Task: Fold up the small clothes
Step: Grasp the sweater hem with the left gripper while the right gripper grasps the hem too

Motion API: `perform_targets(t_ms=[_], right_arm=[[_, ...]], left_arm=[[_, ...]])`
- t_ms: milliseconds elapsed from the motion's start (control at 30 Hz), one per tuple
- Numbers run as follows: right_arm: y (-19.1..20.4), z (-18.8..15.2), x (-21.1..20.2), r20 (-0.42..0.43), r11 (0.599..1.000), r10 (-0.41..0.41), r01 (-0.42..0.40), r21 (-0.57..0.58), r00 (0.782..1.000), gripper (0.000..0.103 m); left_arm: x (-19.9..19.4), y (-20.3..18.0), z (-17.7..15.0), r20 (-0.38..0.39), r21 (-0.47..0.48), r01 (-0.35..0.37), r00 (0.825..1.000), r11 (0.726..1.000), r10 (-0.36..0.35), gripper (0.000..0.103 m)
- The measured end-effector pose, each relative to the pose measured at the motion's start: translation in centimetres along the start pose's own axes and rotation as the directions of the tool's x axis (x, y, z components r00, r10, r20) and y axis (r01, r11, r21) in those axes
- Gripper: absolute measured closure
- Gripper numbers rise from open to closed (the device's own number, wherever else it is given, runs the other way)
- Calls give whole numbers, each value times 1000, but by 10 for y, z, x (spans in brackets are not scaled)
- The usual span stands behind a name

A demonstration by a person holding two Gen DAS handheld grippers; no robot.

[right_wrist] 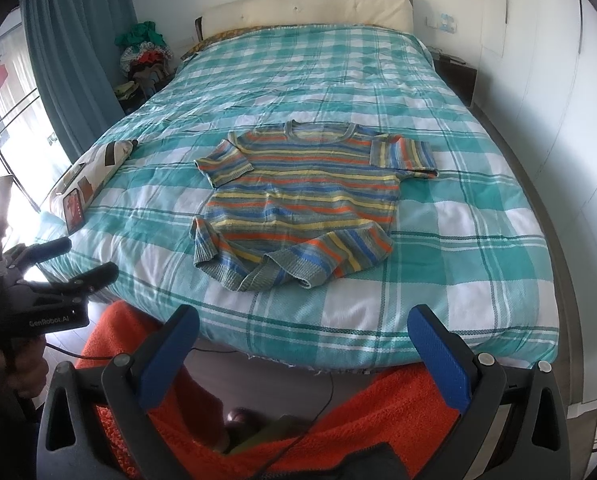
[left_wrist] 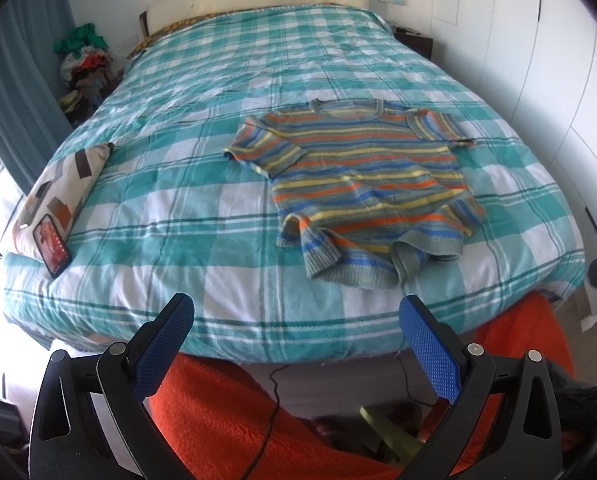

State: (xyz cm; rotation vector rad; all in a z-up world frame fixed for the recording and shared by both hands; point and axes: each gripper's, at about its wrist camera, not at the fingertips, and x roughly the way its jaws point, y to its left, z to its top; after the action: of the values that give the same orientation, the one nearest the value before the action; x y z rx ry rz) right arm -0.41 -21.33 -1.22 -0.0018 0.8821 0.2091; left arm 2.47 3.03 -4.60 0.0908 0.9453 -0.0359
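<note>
A small striped knit T-shirt (left_wrist: 362, 176) (right_wrist: 302, 196) in orange, yellow, blue and grey lies face up on the teal checked bedspread (left_wrist: 186, 208) (right_wrist: 458, 240). Its collar points to the headboard and its hem is rumpled, with the near left corner folded over. My left gripper (left_wrist: 296, 316) hangs open off the foot of the bed, short of the hem, with nothing between its blue pads. My right gripper (right_wrist: 303, 322) is also open and empty, below the hem. In the right wrist view the left gripper (right_wrist: 86, 256) appears at the far left, held by a hand.
A patterned pillow (left_wrist: 66, 184) with a phone (left_wrist: 52, 246) leaning on it sits at the bed's left edge. Orange fleece fabric (left_wrist: 226, 412) and a black cable (left_wrist: 272, 396) are below the grippers. A clothes heap (left_wrist: 84, 60) stands by the blue curtain; white wardrobes (right_wrist: 558, 120) line the right.
</note>
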Motion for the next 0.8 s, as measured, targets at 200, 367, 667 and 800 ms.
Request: perform_targets(t_ms=[200,367,667,800], right_arm=[[-52,-19,83,-93,986,150,-142,82,984,0],[-80,-41,175,-103,790,503,-408,458,858,2],[-76,-14,210,-107,798,477,-378,470,872,97],[-84,-1,142,-142,899,379,-329,288,914,97]], left_arm=[[88,35,-10,-96,-111,217,969,970,-228,1],[146,31,-1,-108,-180,270,950,946,-292,2],[179,24,14,-137,-155,287,941,945,-308,99],[132,54,3,-93,-163,368,918,915,-386,99]])
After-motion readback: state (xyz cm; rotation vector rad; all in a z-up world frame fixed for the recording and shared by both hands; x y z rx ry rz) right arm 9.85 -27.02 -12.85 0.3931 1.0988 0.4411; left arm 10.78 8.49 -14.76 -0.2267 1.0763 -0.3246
